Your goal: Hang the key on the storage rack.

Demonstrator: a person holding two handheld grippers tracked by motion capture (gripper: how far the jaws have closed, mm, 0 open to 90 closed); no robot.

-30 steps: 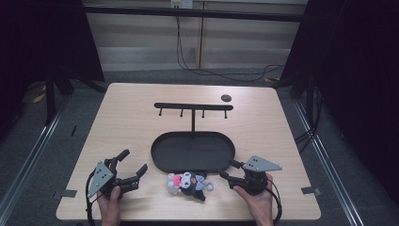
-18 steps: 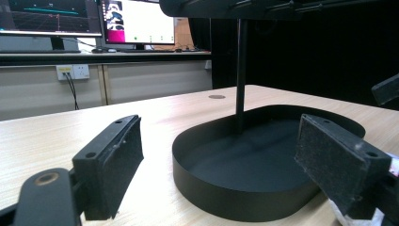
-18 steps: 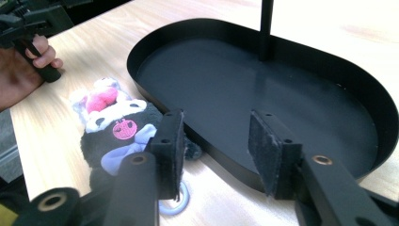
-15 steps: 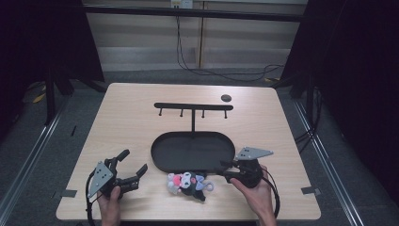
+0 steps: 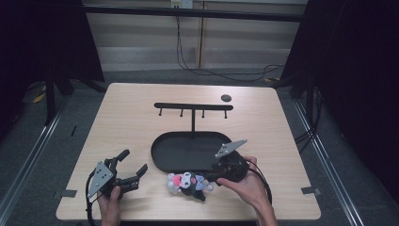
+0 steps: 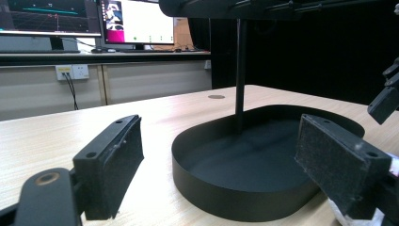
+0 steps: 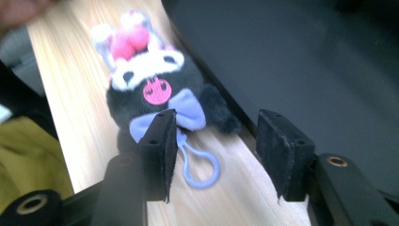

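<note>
While you sit at the near edge of the wooden table (image 5: 131, 117), your two hands work on either side of a small plush toy. Largest on the tabletop is the black oval tray (image 5: 162, 157), from whose middle a thin post rises to a hook bar (image 5: 193, 106) carrying four short pegs; a small dark disc (image 5: 226, 98) lies on the wood beyond the bar's right end. In the left gripper view the tray wall (image 6: 226, 188) stands just ahead of your jaws, its floor bare.

Your left gripper (image 5: 131, 165) rests on the table to the left of the tray, its jaws spread wide with nothing between them, pointing toward the tray's near-left curve. Your right gripper (image 5: 212, 176) hovers at the tray's near-right rim, tilted down toward the toy; its jaws have just been opening and stand parted, gripping nothing. In the right gripper view the left pad (image 7: 162, 150) sits just over the edge of the toy's lilac bow.

Smallest of all, the plush toy (image 5: 188, 183) lies on the wood just in front of the tray, touching or nearly touching its wall: black body, white face, pink nose, with a lilac loop clip (image 7: 200, 165) trailing between your right jaws.
</note>
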